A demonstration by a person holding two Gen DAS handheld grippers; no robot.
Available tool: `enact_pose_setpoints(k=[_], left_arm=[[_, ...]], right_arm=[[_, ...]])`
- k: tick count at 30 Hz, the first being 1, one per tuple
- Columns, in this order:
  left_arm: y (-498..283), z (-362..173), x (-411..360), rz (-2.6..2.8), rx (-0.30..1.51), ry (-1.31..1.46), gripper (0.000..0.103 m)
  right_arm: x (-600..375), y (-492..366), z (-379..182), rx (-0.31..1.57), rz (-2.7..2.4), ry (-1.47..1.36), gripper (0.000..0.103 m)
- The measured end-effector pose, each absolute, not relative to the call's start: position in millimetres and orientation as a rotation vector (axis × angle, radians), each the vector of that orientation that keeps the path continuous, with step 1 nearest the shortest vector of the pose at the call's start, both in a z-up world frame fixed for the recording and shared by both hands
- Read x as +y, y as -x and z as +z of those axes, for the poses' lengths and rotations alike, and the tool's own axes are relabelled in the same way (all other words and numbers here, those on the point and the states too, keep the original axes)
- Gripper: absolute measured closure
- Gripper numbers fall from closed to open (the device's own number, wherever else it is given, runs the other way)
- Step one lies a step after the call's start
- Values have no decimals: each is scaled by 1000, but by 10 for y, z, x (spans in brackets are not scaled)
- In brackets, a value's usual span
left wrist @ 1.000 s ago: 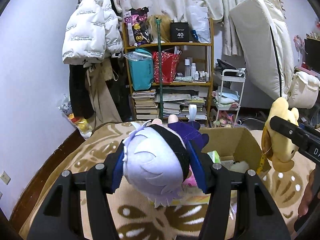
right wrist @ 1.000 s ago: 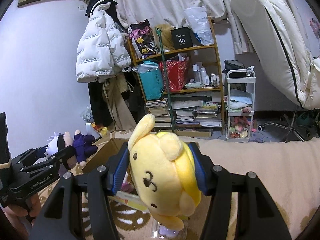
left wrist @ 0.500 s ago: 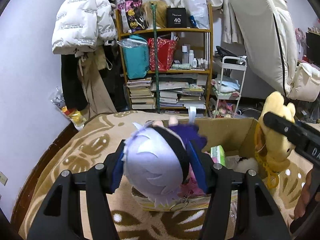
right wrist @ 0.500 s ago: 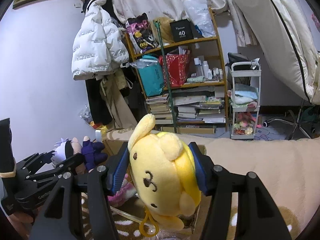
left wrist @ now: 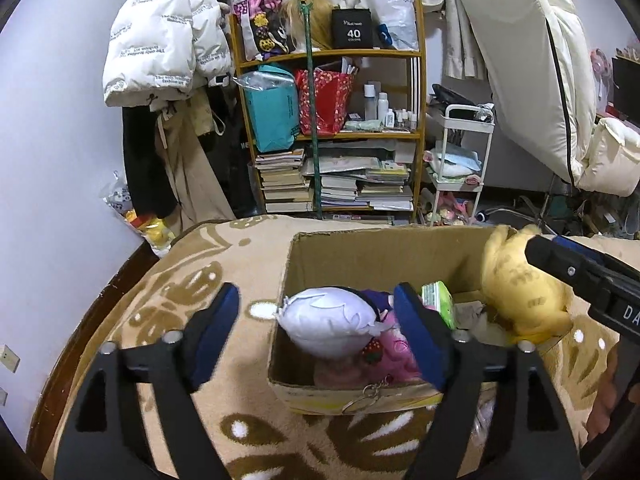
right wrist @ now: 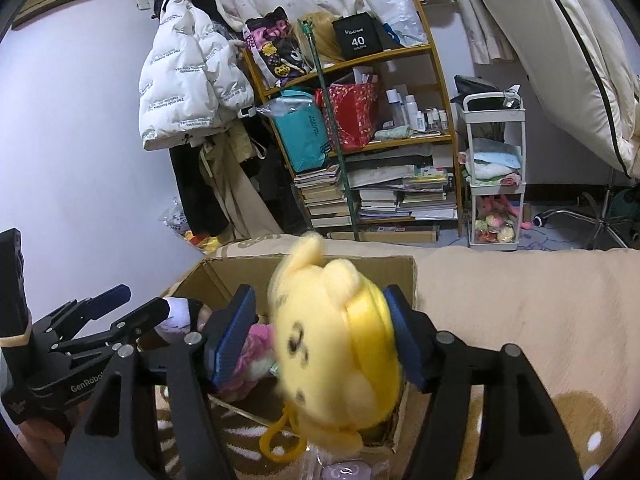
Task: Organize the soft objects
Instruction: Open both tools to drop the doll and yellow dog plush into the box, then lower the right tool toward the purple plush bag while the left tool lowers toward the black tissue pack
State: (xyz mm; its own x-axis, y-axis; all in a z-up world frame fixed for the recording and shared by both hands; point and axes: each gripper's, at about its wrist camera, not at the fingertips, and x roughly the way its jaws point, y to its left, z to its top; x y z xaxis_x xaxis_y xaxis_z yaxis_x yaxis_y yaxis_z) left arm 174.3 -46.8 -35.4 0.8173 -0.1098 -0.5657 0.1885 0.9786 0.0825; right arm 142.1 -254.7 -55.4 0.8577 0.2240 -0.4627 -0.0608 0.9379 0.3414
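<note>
Since both toys are plush, I judge them light, squashy and hard to harm, so a squeeze across the head is the sensible hold, and neither should slip off the blue pads.

My left claw [left wrist: 316,320] stands wide open over the near left part of the box [left wrist: 360,252]. Its left finger hangs outside the box's left wall; its right finger sits over the middle. The doll [left wrist: 332,320], white-haired with a dark band, lies free between them in the box, nearer the right finger, on top of pink stuff. I cannot tell whether that finger touches it.

My right claw [right wrist: 320,336] is closed on the pup [right wrist: 340,344], a yellow plush, gripped across the head with the face turned toward the camera. It is blurred, so it looks to be moving. It hangs over the near right edge of the box, with its yellow loop [right wrist: 280,440] dangling below, near the rim. From the left wrist view, the pup [left wrist: 516,292] sits at the box's right side, just beside a green pack [left wrist: 438,302].

Box and claws are all over a tan patterned blanket [left wrist: 180,280].
</note>
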Motion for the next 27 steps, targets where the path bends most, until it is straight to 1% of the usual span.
enact_pose_setpoints(k=[1,3,5,6,7,9,10,12,13,14,27], left_arm=[[-1722,-335,-451,-157,585,-131,20],[-1697,-307,-418,-161,583,-116,20],[-1679,-289,-380,-162,593,-101,19],[-1652,-278,-354,-165,595,-91,19],[-1639,-268,-338,-167,594,-86,19],[-1590,-237,-301,-169,598,-77,19],[-1559,-220,-283,-168,602,-75,19],[-1485,-187,-250,-168,618,-71,15],[-1462,-176,-242,-169,624,-67,7],[-1408,-160,-221,-167,630,-58,4],[-850,-53,-124,-153,672,-33,4]], right_arm=[[-2550,-1408,-554,520,149,-324,23],[-2555,-1379,-546,517,144,-328,18],[-2560,-1344,-531,515,144,-338,17],[-2563,-1327,-528,517,145,-340,14],[-2564,-1305,-523,522,144,-342,8],[-2569,-1256,-506,523,143,-342,0],[-2569,-1210,-492,520,143,-338,0],[-2555,-1153,-460,523,142,-319,0],[-2547,-1124,-451,529,136,-306,0],[-2547,-1105,-441,532,133,-299,0],[-2559,-618,-307,547,111,-302,0]])
